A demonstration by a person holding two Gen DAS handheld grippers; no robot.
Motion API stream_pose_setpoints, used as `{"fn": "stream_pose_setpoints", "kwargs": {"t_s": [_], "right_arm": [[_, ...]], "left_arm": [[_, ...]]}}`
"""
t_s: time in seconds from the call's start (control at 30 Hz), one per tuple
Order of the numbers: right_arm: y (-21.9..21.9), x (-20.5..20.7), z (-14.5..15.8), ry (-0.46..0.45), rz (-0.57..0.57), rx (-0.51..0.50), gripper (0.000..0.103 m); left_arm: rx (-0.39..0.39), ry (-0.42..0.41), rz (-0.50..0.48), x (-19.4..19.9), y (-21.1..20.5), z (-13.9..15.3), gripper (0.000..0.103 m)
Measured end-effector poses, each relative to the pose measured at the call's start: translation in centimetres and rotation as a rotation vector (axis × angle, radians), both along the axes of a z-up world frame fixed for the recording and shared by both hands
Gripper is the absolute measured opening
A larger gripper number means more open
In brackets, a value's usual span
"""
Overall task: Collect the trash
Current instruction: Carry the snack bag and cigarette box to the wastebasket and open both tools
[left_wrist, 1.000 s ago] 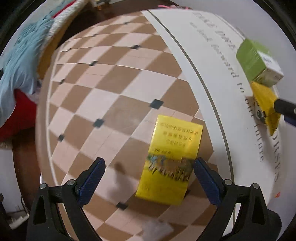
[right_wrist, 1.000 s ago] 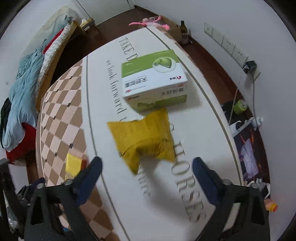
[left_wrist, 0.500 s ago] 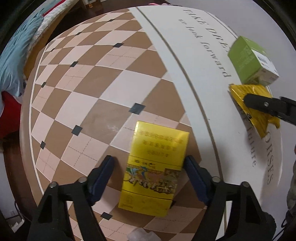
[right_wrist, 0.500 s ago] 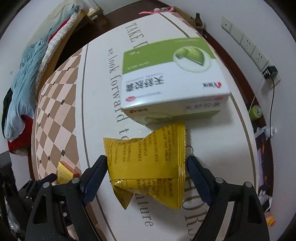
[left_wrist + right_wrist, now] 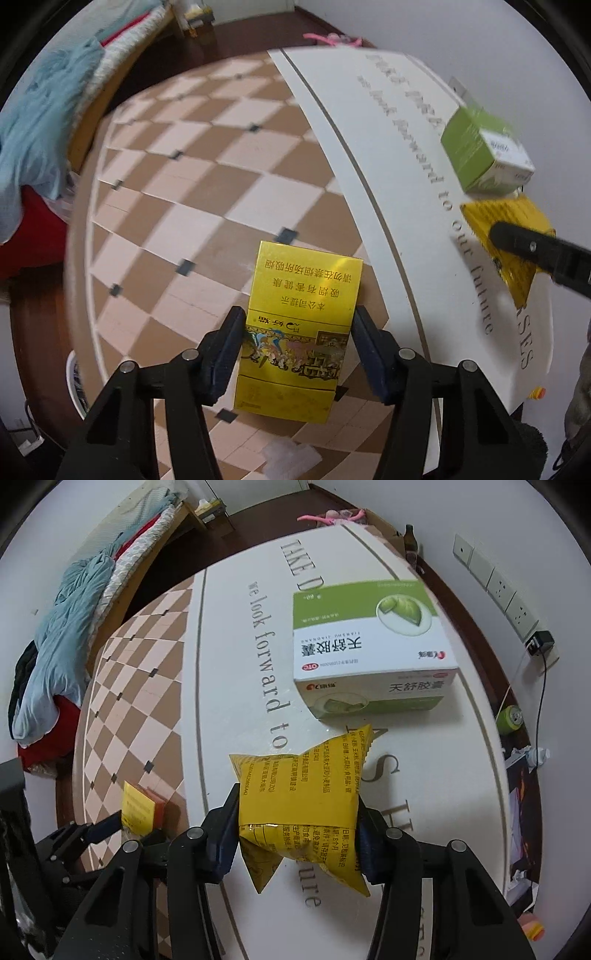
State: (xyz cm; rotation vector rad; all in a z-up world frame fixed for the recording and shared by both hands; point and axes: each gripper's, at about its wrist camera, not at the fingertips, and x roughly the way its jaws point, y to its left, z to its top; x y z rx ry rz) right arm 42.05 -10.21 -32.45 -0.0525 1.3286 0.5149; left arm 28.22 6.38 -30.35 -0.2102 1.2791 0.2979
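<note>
A yellow cigarette box [image 5: 301, 295] sits between the pads of my left gripper [image 5: 297, 332], over the checkered part of the table [image 5: 177, 229]. The jaws are closing and both pads touch the box's sides. My right gripper [image 5: 297, 812] is shut on a crumpled yellow snack packet [image 5: 306, 786] above the white part of the table [image 5: 229, 686]. In the left wrist view the packet [image 5: 491, 214] shows at the right with a black finger [image 5: 535, 251] across it. In the right wrist view the box [image 5: 138, 805] shows at the lower left in the left gripper [image 5: 110, 823].
A green and white medicine box [image 5: 369, 646] stands just beyond the packet. A white crumpled scrap [image 5: 291, 458] lies at the near table edge. A bed with blue cloth [image 5: 62, 627] is at the left. A green can [image 5: 509, 718] and wall sockets [image 5: 498, 587] are at the right.
Both grippers have closed from wide open: the left onto the yellow box, rising a little, the right moving over the packet and clamping it.
</note>
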Motion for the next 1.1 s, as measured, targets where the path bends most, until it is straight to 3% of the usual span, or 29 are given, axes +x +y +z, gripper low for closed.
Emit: {"fn": "stream_pose_setpoints", "kwargs": {"t_s": [0.27, 0.43, 0.67, 0.9, 1.1], "right_arm": [[0.2, -2.5, 3.6, -0.077, 0.011, 0.023, 0.054], [1.9, -5.1, 7.2, -0.185, 0.070, 0.036, 0.054], [5.3, -9.3, 12.4, -0.262, 0.128, 0.105, 0.054], [11.1, -14.5, 16.2, -0.291, 0.222, 0.176, 0.054], [18.8, -20.2, 17.0, -0.276, 0.348, 0.222, 0.054]], "left_arm": [[0.072, -0.125, 0.070, -3.0, 2.2, 5.4, 0.055], [0.100, -0.211, 0.123, -5.9, 4.3, 9.4, 0.055], [0.134, -0.312, 0.215, -11.4, 8.4, 14.5, 0.055], [0.169, -0.359, 0.333, -18.5, 13.9, 17.2, 0.055], [0.187, -0.349, 0.459, -24.9, 19.8, 17.1, 0.055]]}}
